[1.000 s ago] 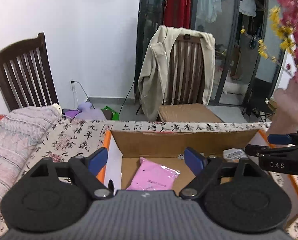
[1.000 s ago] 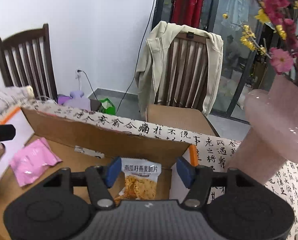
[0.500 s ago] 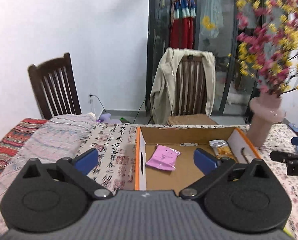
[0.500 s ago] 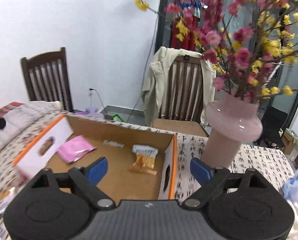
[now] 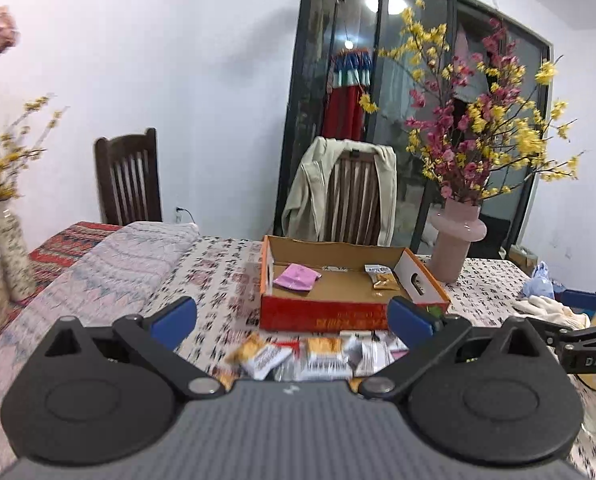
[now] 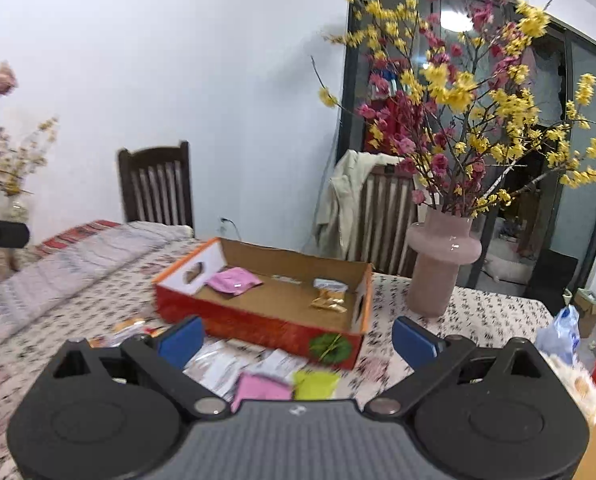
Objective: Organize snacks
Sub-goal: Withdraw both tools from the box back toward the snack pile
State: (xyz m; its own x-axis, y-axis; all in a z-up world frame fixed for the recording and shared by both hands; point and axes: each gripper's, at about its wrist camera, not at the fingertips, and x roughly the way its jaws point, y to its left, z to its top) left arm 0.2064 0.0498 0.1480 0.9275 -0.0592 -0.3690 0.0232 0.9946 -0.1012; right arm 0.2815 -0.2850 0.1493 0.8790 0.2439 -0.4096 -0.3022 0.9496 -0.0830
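A shallow cardboard box (image 5: 326,312) with a red front and orange rim sits on the patterned tablecloth; it also shows in the right wrist view (image 6: 257,324). Inside lie a pink packet (image 5: 296,277) (image 6: 233,281) and a yellow snack packet (image 5: 382,278) (image 6: 330,294). A pile of loose snack packets (image 5: 310,356) (image 6: 257,372) lies in front of the box. My left gripper (image 5: 291,320) is open and empty, held above the pile. My right gripper (image 6: 298,340) is open and empty, also back from the box.
A pink vase (image 5: 456,246) (image 6: 442,264) with flowering branches stands right of the box. A folded quilt (image 5: 109,264) lies on the left. Two chairs (image 5: 354,200) stand behind the table. A blue bag and white cloth (image 5: 542,296) lie at far right.
Both grippers have pulled back and up from inside the box. The yellow packet now lies in the box, and the pile of packets has come into view.
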